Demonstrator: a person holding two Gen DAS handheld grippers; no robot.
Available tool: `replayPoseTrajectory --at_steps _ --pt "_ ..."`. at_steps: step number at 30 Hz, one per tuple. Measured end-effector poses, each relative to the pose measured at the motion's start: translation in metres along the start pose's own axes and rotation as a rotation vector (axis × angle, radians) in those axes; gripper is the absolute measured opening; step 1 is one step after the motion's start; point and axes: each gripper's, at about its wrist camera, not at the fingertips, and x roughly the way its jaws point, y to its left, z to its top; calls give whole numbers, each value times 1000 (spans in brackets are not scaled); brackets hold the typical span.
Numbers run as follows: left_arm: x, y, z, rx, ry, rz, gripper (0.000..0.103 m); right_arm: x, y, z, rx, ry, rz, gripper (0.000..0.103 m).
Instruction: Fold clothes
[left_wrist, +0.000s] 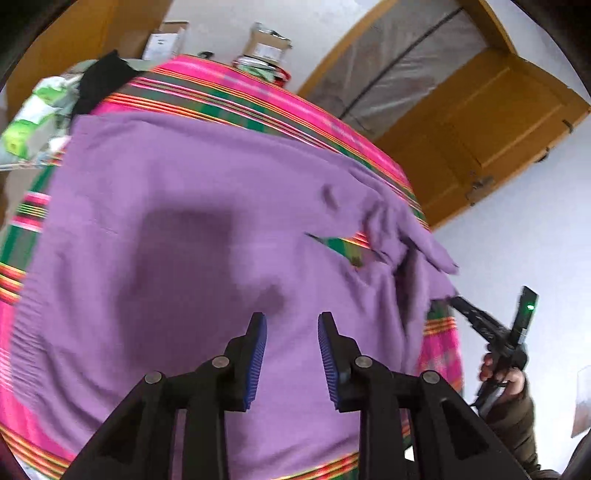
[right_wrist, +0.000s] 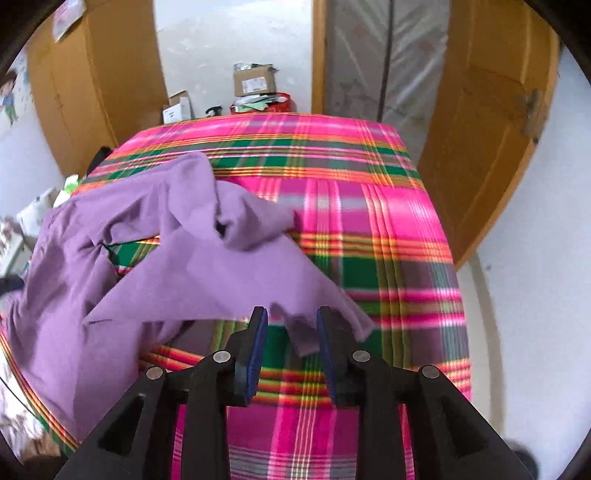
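The purple garment (left_wrist: 207, 229) lies spread over most of the plaid-covered tabletop (left_wrist: 258, 92), flat across its left and middle parts and bunched into wrinkles toward 3 o'clock, where a slit of plaid shows through a gap in the cloth. Beyond the far edge, at 11 o'clock, sits a pile of other things, among them a dark cloth (left_wrist: 99, 81) and a cardboard box (left_wrist: 266, 42).

The left gripper (left_wrist: 291, 354) hovers over the near part of the garment with its jaws apart and nothing between the pads; only flat purple fabric shows beneath. At 4 o'clock in the left wrist view the right gripper (left_wrist: 454, 295) touches the hanging corner of the garment, a hand (left_wrist: 506, 373) on its handle.

From the right wrist view the garment's right side is lifted and crumpled, a sleeve-like flap (right_wrist: 229, 206) folded back at 11 o'clock and a loose edge running down toward the gripper. The right gripper's jaws stand apart with a small tab of purple cloth (right_wrist: 301, 332) between them; the pads do not appear to press on it, though blur makes this uncertain.

Risks from here, as I judge them: the tab is thin and lies near the pad tips, so it could slide out and let the side drop in a heap. The wrinkled bunch at the right could be trapped inside a fold. Pulling only one side could drag the flat part askew or tug the plaid cover along with it.
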Motion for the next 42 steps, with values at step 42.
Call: replayPoseTrajectory --at_steps 42 --pt "83 -79 -58 28 50 -150 15 12 -36 -35 448 -259 419 4"
